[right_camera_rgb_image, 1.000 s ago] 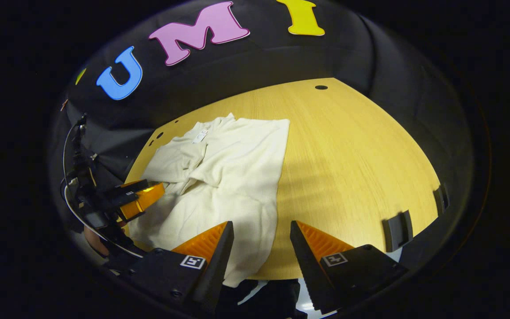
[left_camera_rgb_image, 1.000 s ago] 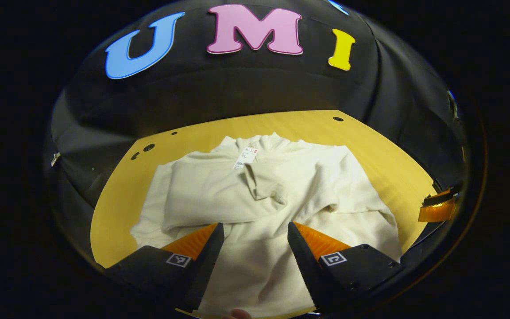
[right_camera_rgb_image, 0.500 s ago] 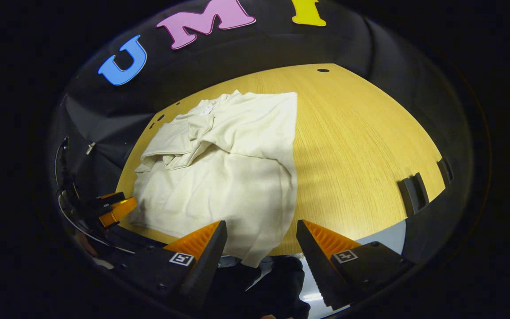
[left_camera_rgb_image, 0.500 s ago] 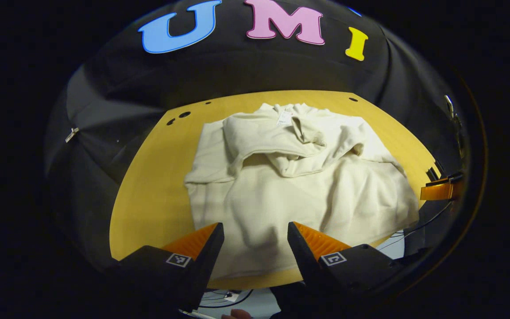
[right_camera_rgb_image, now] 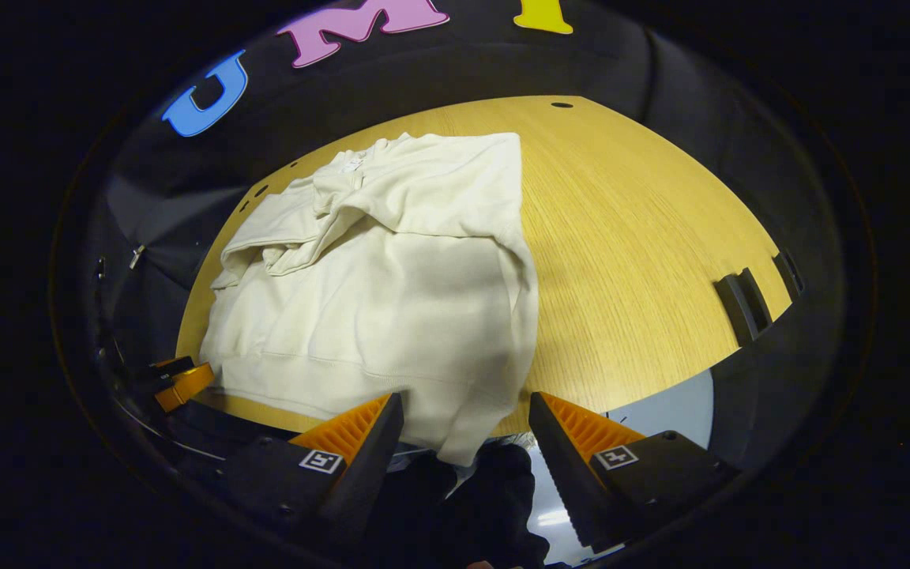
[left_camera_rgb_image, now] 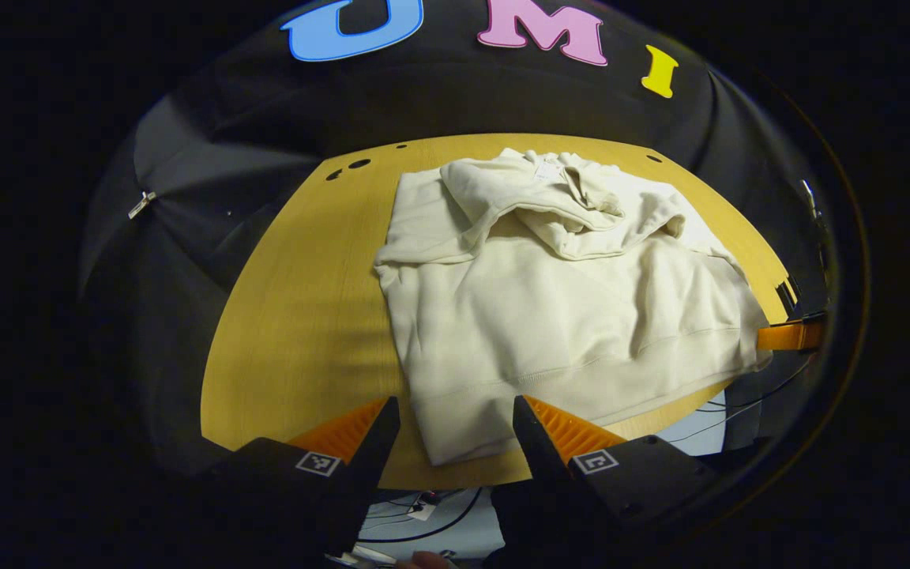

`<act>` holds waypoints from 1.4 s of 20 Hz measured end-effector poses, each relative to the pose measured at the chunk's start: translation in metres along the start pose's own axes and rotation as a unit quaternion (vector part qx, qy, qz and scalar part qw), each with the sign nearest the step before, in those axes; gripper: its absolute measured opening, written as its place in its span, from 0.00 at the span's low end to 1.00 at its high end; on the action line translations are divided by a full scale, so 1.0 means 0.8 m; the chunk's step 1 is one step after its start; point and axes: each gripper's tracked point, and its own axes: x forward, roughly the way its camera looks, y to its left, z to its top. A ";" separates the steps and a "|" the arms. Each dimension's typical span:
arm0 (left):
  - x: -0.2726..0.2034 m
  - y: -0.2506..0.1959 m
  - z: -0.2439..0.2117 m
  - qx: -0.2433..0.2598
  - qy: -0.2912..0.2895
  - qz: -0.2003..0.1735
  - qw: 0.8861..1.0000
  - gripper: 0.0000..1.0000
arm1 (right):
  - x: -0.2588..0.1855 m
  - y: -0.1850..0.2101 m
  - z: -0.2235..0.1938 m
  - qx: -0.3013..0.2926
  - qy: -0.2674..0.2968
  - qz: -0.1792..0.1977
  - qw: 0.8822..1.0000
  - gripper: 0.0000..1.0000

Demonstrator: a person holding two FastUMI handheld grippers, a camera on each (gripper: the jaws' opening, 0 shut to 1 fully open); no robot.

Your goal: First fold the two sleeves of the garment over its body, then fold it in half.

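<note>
Lying on a wooden table (left_camera_rgb_image: 297, 316), a cream garment (left_camera_rgb_image: 565, 308) has both sleeves folded over its body. The left gripper (left_camera_rgb_image: 455, 427) and right gripper (right_camera_rgb_image: 463, 423) hover at its near hem, jaws wide apart, holding nothing

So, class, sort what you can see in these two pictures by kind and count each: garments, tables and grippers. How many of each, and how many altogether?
Cream fleece garment: 1
Light wooden table: 1
Black grippers with orange fingers: 2, the left gripper and the right gripper
Total: 4
</note>
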 end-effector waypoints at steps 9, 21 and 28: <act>0.023 -0.010 -0.012 -0.050 0.031 -0.017 0.998 0.90 | 0.031 0.010 0.009 -0.085 0.015 -0.040 0.995 0.99; 0.032 -0.041 0.005 -0.009 0.023 -0.041 0.999 0.11 | 0.036 0.036 0.018 -0.069 0.019 -0.005 0.997 0.20; 0.008 -0.031 0.049 -0.070 -0.002 -0.063 0.996 0.07 | 0.008 0.057 0.058 0.002 -0.014 0.046 0.999 0.12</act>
